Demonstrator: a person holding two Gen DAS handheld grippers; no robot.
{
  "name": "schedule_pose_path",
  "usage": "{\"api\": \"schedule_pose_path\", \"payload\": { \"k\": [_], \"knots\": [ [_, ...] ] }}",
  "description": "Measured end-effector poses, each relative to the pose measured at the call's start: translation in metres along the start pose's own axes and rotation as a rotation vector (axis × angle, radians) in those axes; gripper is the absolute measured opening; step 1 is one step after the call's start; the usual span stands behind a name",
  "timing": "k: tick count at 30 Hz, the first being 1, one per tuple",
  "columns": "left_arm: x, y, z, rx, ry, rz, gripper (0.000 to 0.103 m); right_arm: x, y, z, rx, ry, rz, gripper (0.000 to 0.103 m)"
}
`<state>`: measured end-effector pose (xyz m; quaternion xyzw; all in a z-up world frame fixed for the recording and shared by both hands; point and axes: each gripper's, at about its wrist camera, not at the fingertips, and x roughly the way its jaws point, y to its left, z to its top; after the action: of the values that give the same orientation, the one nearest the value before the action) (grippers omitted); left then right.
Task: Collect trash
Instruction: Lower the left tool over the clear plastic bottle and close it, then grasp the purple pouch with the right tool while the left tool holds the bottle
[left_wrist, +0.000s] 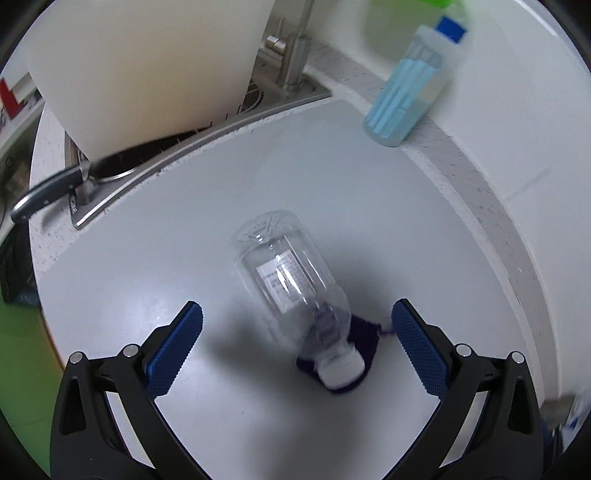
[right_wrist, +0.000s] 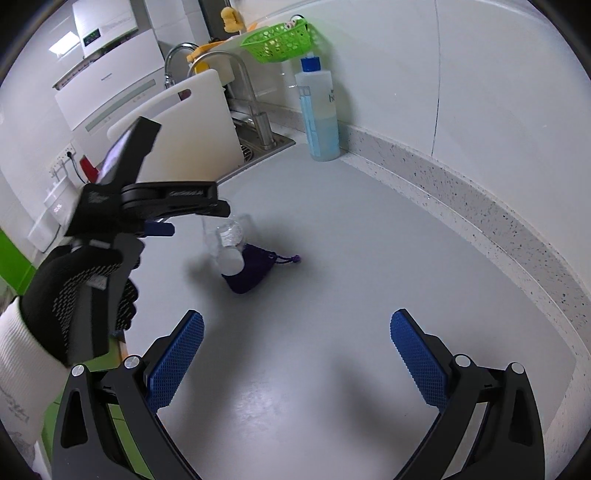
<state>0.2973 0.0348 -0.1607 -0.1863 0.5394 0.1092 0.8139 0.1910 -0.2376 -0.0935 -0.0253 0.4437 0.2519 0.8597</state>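
An empty clear plastic bottle with a white cap lies on the grey counter, its cap end resting on a small dark purple drawstring pouch. My left gripper is open, its blue pads on either side of the bottle's neck, not touching it. In the right wrist view the bottle and pouch lie farther off, with the left gripper held above them by a gloved hand. My right gripper hangs open over bare counter, nothing between its fingers.
A white cutting board leans in the sink beside a tap. A black-handled knife lies on the sink's edge. A blue-capped liquid bottle stands by the wall, a green basket above it.
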Motion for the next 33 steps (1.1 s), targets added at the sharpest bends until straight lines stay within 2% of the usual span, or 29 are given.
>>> {"api": "schedule_pose_path", "payload": {
  "k": [10, 11, 12, 13, 18, 25, 33],
  "knots": [
    [0.042, -0.001, 0.012, -0.105, 0.054, 0.023, 0.100, 0.023, -0.025, 0.003, 0.011, 0.039, 0.024, 0.097],
    [0.045, -0.002, 0.011, -0.104, 0.058, 0.024, 0.095, 0.024, -0.026, 0.003, 0.012, 0.039, 0.027, 0.097],
    [0.048, -0.003, 0.010, -0.105, 0.065, 0.025, 0.076, 0.025, -0.027, 0.003, 0.014, 0.040, 0.030, 0.097],
    [0.050, -0.004, 0.009, -0.107, 0.071, 0.045, 0.072, 0.027, -0.029, 0.003, 0.018, 0.041, 0.033, 0.097],
    [0.052, -0.003, 0.006, -0.102, 0.068, 0.026, 0.069, 0.032, -0.029, 0.000, 0.032, 0.050, 0.044, 0.097],
    [0.031, 0.004, 0.001, -0.078, 0.017, -0.029, 0.065, 0.035, -0.020, 0.007, 0.004, 0.053, 0.035, 0.097],
    [-0.026, 0.037, -0.006, -0.069, -0.061, -0.067, 0.065, 0.059, 0.003, 0.026, -0.060, 0.074, 0.040, 0.097]
  ]
}}
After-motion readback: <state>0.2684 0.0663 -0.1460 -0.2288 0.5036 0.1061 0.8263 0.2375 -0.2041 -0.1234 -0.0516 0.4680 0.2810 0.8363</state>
